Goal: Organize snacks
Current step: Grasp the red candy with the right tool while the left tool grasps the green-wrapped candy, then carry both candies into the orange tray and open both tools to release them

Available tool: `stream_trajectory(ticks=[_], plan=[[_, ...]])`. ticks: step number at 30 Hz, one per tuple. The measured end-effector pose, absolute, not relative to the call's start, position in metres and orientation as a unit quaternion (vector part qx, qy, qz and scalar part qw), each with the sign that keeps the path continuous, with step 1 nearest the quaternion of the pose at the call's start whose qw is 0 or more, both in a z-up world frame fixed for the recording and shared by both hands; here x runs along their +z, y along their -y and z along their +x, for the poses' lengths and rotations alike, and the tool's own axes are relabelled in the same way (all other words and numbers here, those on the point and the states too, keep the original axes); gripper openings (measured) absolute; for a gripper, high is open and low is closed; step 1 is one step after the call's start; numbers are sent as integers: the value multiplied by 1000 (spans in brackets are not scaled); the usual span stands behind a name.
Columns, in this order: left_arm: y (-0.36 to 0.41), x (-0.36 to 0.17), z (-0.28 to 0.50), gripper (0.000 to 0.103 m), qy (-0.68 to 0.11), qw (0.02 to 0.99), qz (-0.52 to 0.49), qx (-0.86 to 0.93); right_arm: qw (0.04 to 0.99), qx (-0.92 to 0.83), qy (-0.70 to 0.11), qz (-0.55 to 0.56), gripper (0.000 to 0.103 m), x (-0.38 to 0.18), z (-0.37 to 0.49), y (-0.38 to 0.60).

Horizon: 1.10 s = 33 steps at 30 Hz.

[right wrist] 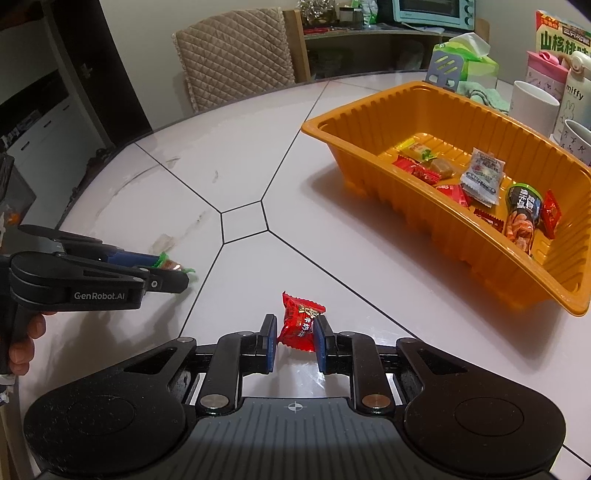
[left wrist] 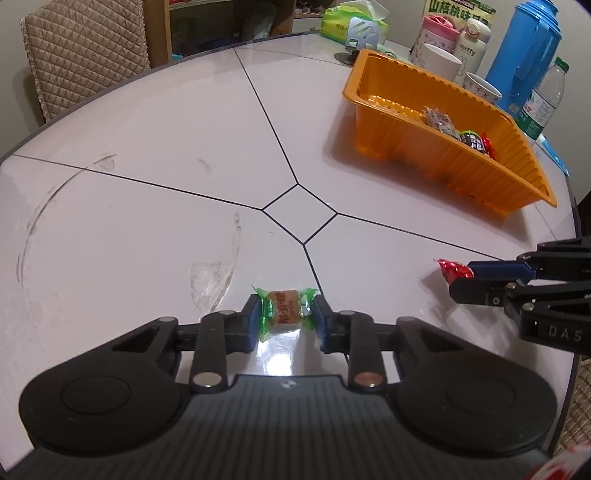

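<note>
White glossy tabletop (left wrist: 147, 184) with thin dark seam lines fills both views; its curved edge runs far ahead of the grippers, and a quilted beige chair back (right wrist: 236, 51) stands beyond it.

The left gripper (left wrist: 284, 317) sits low over the table, its two blue-padded fingers pressed against the twisted ends of a green-wrapped brown candy (left wrist: 283, 312), clamping it between them. Whether the candy is touching the table or raised cannot be told.

The right gripper (right wrist: 294, 332) has a red foil-wrapped candy (right wrist: 300, 321) between its blue pads (right wrist: 271, 341). The right-hand pad touches the wrapper; the left-hand one looks just against it, so the grasp appears closed on the candy. In the left wrist view this gripper (left wrist: 461, 275) enters from the right, well apart from the left one.

Ahead and to the right of both grippers sits an orange ribbed plastic tray (right wrist: 369, 173), near the table's far right edge, holding several wrapped snacks (right wrist: 480, 177). Bare tabletop lies between the grippers and the tray's near wall.

Beyond the tray stand white mugs (left wrist: 441, 61), a blue thermos jug (left wrist: 528, 48), a clear water bottle (left wrist: 543, 99) and a green tissue pack (left wrist: 351, 22).
</note>
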<state>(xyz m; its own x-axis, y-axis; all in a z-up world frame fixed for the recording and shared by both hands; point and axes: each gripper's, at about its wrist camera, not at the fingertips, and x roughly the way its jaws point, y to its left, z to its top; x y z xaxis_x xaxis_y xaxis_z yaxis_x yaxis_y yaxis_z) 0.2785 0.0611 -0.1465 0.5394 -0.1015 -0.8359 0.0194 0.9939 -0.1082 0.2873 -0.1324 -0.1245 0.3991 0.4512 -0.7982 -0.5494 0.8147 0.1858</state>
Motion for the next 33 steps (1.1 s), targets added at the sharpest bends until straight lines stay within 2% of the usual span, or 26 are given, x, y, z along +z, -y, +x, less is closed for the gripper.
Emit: stream_trajectory(ticks=[18,33], plan=[[-55,-128,270,24,-470,881,-43,-42,842,300,-446,-49,21,-112,281,138],[-28,-78,276,24,-431,898,-35,-76,864,288,-411,-31,21,-79,277,162]])
